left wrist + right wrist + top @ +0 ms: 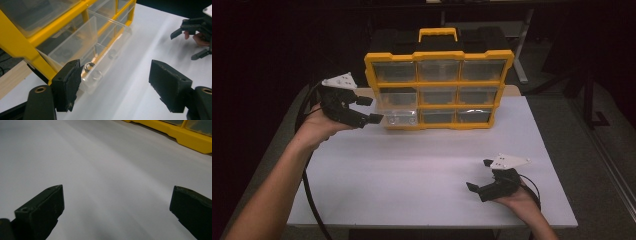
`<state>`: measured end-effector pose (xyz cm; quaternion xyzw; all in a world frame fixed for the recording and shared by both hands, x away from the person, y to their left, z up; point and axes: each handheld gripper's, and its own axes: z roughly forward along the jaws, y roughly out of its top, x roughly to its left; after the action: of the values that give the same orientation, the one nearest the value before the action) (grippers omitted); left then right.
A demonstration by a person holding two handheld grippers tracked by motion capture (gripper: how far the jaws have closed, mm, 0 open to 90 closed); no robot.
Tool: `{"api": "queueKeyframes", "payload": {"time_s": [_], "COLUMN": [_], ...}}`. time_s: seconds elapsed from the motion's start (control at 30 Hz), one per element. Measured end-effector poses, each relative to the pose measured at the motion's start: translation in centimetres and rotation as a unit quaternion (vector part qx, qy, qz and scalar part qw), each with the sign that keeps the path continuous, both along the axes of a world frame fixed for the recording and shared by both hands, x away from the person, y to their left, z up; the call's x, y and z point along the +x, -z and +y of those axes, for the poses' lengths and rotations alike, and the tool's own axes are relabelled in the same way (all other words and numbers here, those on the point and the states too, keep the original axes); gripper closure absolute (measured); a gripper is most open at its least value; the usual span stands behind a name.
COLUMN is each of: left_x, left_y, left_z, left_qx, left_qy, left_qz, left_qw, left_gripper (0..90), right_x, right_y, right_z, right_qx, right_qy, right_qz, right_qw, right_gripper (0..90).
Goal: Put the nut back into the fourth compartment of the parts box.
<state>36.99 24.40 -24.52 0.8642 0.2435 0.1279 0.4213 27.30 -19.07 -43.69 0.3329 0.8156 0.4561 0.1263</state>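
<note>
**Bottom-left drawer stands pulled out; left gripper just off its front**

The white desk (pixel 427 170) carries a yellow drawer organizer (pixel 439 90) that stands upright at the twelve o'clock side, three rows of three clear drawers under a yellow carry handle. Its bottom-left drawer (pixel 399 116) juts forward of the frame, while the other eight sit flush. In the left gripper view this clear drawer (pixel 100 60) runs out over the desk, and a small ring-like metal piece (pixel 88 67) lies near its front end; what exactly that piece is cannot be told.

The left gripper (pixel 371 110) hangs at nine o'clock of the organizer, pointing toward three o'clock at the drawer's front. Its jaws stand moderately apart and have nothing between them; one pad sits just beside the drawer's front corner, the other well clear over bare desk. The right gripper (pixel 479 176) rests low at about five o'clock of the desk, well apart from the organizer, jaws spread wide and empty, pointing toward nine o'clock.

By my reading, the step in hand is the opening of this drawer, with the pull apparently finished and the front let go. The next move probably calls for either reaching into the drawer for the small piece, which needs narrow jaws dipped from above, or pushing the front back toward twelve o'clock. The drawer is light and clear, so a gentle touch will suit.
</note>
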Motion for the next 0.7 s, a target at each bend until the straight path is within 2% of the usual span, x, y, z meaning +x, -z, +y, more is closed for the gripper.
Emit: {"api": "queueKeyframes", "payload": {"time_s": [0.23,0.5,0.7], "left_x": [-2.1,-4.3,-5.6], "left_y": [2.1,5.7,8.8], "left_z": [0.6,1.1,1.7], "left_qx": [0.003,-0.016,-0.035], "left_qy": [0.000,-0.006,-0.012], "left_qz": [-0.012,-0.025,-0.023], "left_qw": [0.9999,0.9995,0.9990], "left_gripper": [22.0,17.6,14.3], "right_x": [0.0,0.0,0.0], "right_y": [0.0,-0.1,-0.3], "right_z": [0.0,0.0,-0.1], "right_qx": [0.001,0.002,0.005], "right_qy": [0.000,0.000,-0.003], "right_qz": [0.000,-0.001,-0.005], "right_qw": [1.0000,1.0000,1.0000], "right_gripper": [0.0,0.0,0.0]}}
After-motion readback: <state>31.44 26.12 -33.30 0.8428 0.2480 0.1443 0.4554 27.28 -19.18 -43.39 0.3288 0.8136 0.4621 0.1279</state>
